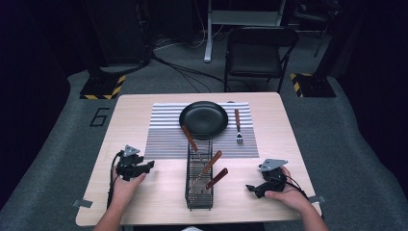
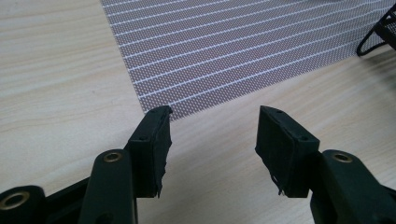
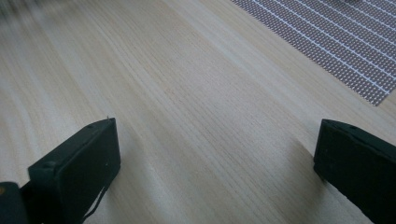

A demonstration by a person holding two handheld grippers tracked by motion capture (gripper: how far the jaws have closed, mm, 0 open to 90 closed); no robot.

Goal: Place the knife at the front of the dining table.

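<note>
A black wire basket (image 1: pixel 199 180) stood at the table's (image 1: pixel 144 202) near-centre, holding three wooden-handled utensils (image 1: pixel 210 166); beyond it lay a striped mat (image 1: pixel 166 134) bearing a black plate (image 1: pixel 204 119) and a fork (image 1: pixel 238 126); the left gripper (image 1: pixel 139 168) sat left of the basket, jaws apart and empty; the right gripper (image 1: pixel 260 186) sat right of it, jaws wide, empty.

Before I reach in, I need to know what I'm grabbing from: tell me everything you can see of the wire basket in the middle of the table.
The wire basket is a long, narrow black rack of thin metal mesh, sitting flat on the wooden table with its far end on the striped placemat. Three wooden-handled utensils lie in it, handles pointing up and away. Neither gripper touches it.
</note>
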